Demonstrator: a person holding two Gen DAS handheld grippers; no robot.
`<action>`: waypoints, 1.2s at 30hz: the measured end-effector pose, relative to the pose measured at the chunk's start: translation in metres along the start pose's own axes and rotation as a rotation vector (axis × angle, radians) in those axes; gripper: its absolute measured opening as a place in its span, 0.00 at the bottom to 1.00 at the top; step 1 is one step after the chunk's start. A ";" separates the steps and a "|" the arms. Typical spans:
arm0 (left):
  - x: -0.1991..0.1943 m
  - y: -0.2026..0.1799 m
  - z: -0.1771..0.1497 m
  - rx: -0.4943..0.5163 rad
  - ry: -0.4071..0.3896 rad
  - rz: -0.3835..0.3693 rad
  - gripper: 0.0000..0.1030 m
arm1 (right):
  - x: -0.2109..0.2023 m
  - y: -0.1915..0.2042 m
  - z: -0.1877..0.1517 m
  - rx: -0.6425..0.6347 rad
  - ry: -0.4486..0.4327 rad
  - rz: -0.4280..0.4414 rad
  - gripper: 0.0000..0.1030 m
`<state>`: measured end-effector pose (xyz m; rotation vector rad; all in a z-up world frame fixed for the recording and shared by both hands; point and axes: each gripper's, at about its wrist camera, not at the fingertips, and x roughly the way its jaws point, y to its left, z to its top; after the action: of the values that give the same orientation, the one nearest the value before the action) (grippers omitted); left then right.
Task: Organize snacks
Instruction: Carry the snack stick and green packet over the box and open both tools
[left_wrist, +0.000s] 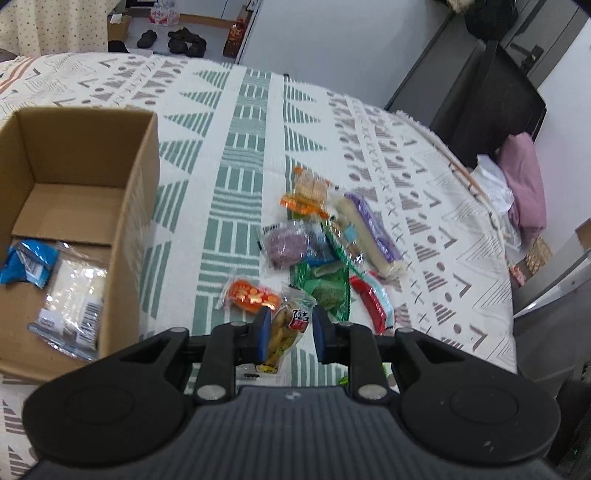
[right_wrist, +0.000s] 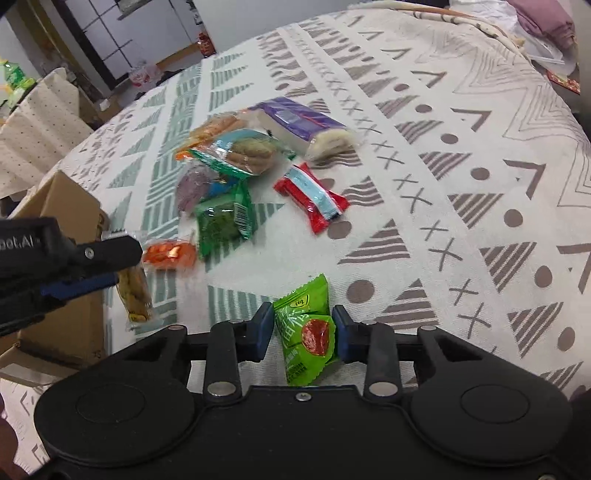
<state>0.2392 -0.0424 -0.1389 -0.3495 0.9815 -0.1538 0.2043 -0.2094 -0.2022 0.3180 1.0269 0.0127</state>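
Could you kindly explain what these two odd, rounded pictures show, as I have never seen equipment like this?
There is no robot: a person holds one pair of tongs in each hand, and each carries a wide-angle camera looking forward along its two fingers, hence the curved edges.

In the left camera picture, the left tongs grip a yellow snack packet. To their left an open cardboard box holds a blue packet and a clear packet.

In the right camera picture, the right tongs grip a green snack packet. The left tongs also appear at that picture's left edge.

More snacks lie loose on a patterned cloth, among them a red and blue packet and a long purple pack.
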 end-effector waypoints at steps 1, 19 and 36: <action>-0.004 0.000 0.002 -0.003 -0.011 -0.004 0.22 | -0.003 0.001 0.000 -0.004 -0.009 0.008 0.33; -0.081 0.022 0.024 -0.030 -0.226 0.002 0.22 | -0.069 0.055 0.015 -0.131 -0.214 0.071 0.32; -0.122 0.072 0.046 -0.123 -0.328 0.025 0.22 | -0.110 0.137 0.036 -0.255 -0.330 0.199 0.32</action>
<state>0.2079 0.0691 -0.0456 -0.4590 0.6717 -0.0120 0.1957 -0.1057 -0.0563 0.1799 0.6545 0.2617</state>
